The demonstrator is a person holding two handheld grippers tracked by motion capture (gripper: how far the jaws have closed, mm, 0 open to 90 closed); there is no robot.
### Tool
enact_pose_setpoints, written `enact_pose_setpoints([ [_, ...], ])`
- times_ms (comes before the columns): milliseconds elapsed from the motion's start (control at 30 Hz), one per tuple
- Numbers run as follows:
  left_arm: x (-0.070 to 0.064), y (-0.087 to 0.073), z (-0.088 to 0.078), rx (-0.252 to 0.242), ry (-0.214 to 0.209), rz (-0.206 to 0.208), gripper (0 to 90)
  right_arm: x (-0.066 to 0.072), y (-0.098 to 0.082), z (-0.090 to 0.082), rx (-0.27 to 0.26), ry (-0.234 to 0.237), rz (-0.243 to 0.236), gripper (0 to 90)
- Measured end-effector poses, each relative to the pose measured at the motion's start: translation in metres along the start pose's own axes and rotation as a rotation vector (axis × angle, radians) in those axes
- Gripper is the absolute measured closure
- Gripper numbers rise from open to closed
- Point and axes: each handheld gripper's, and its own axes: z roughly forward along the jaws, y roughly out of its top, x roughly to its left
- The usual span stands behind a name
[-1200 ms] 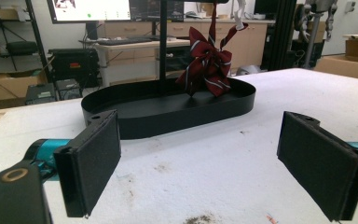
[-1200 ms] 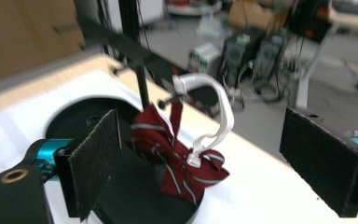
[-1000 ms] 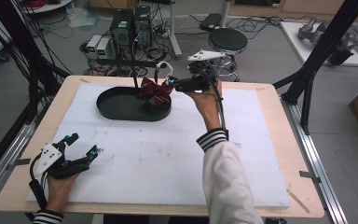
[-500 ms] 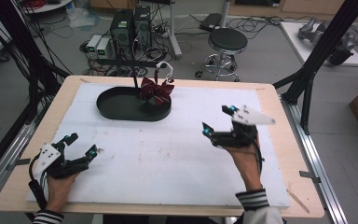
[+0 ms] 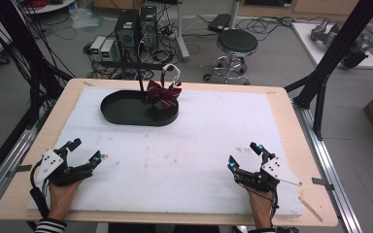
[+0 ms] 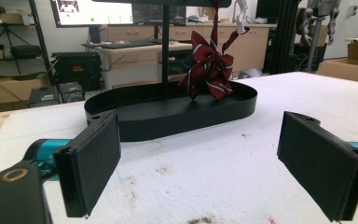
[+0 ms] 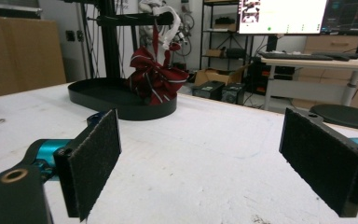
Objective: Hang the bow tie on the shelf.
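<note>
A dark red striped bow tie [image 5: 162, 93] hangs from a black stand's crossbar over a black oval tray [image 5: 121, 110] at the back of the white mat. It also appears as the bow tie [image 6: 209, 70] and the bow tie [image 7: 156, 77], with the tray [image 6: 168, 119] and the tray [image 7: 98, 95] under it. My left gripper [image 5: 84, 151] rests open near the front left edge, nothing between its pads [image 6: 91, 165]. My right gripper [image 5: 245, 156] rests open near the front right, its pads [image 7: 319, 163] bare.
The white mat [image 5: 184, 150] covers most of the wooden table [image 5: 291, 116]. A stool [image 5: 235, 43], computer boxes [image 5: 135, 26] and cables stand on the floor beyond the far edge. Black frame posts rise at both sides.
My right gripper has let go of the bow tie at the stand, drawn back toward the front right of the mat and stands open there. The left gripper has stayed put.
</note>
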Motion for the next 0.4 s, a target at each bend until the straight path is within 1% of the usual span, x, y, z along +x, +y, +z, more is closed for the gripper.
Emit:
enact_pose_setpoints([
  [67, 0.0, 0.0, 0.0, -0.002, 0.001, 0.003, 13.7, 0.0, -0.005, 0.002, 0.007, -0.003, 0.016, 11.6],
  [100, 0.0, 0.0, 0.0, -0.003, 0.003, 0.006, 13.7, 0.001, -0.01, 0.005, 0.015, -0.01, 0.006, 11.6],
  [133, 0.0, 0.0, 0.0, -0.002, 0.002, 0.009, 13.7, 0.001, -0.01, 0.005, 0.015, -0.01, 0.006, 11.6],
  [167, -0.001, 0.0, 0.0, -0.002, 0.002, 0.01, 13.7, 0.001, -0.012, 0.007, 0.041, -0.012, -0.006, 11.6],
  [200, -0.001, 0.0, -0.001, -0.002, 0.003, 0.01, 13.7, 0.001, -0.012, 0.008, 0.041, -0.018, -0.018, 11.6],
  [300, -0.001, 0.0, 0.0, -0.001, 0.001, 0.014, 13.7, 0.001, -0.014, 0.01, 0.042, -0.019, -0.014, 11.5],
  [333, -0.001, 0.0, 0.0, -0.001, 0.001, 0.014, 13.7, 0.002, -0.016, 0.011, 0.043, -0.019, -0.017, 11.5],
  [367, -0.001, 0.0, 0.0, -0.004, 0.001, 0.014, 13.8, 0.002, -0.016, 0.011, 0.051, -0.022, -0.031, 11.3],
  [400, -0.001, 0.0, -0.001, -0.006, 0.002, 0.013, 13.8, 0.002, -0.016, 0.011, 0.051, -0.022, -0.031, 11.3],
])
